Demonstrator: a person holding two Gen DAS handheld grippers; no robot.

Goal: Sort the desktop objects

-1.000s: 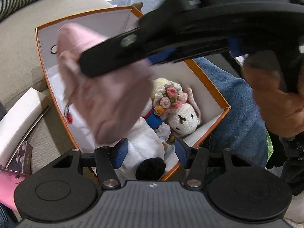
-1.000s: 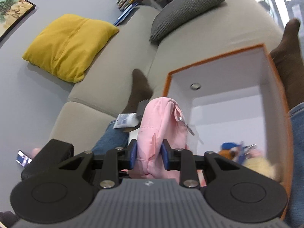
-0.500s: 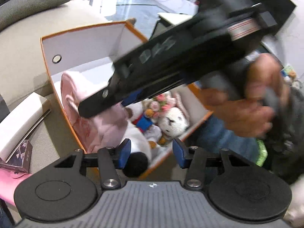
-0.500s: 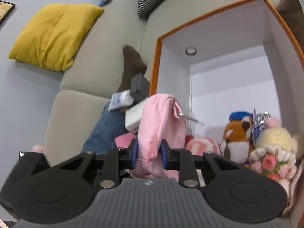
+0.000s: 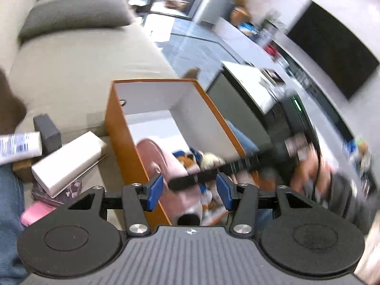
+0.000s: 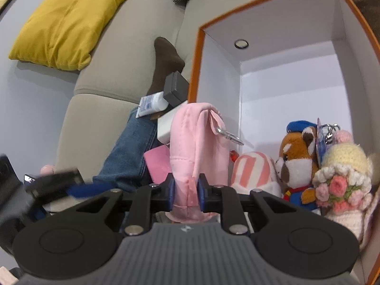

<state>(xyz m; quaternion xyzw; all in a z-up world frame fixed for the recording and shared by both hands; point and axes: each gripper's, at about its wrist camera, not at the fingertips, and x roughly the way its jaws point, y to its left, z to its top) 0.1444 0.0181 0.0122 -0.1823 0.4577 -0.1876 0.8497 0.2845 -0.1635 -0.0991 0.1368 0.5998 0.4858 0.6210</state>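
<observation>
My right gripper [image 6: 186,196] grips a pink zip pouch [image 6: 197,142], its jaws closing further on the fabric. The pouch stands upright at the left inner wall of the orange box [image 6: 199,66], beside a striped plush [image 6: 254,168], a fox plush [image 6: 296,163] and a crocheted bunny [image 6: 342,182]. In the left wrist view the box [image 5: 123,137] lies ahead, with the pouch [image 5: 161,161] inside it under the right gripper's black finger [image 5: 237,166]. My left gripper [image 5: 190,191] hangs open above the box's near corner, nothing between its pads.
Left of the box on the sofa lie a white box [image 5: 68,163], a small grey box [image 5: 47,130], a tube [image 5: 19,144] and a pink item [image 5: 35,212]. A jeans leg [image 6: 128,147] runs past them. A yellow cushion [image 6: 64,26] sits further back.
The right gripper has lowered the pouch into the box, next to the plush toys. The left gripper has pulled up and back, so the box looks smaller and the room shows.
</observation>
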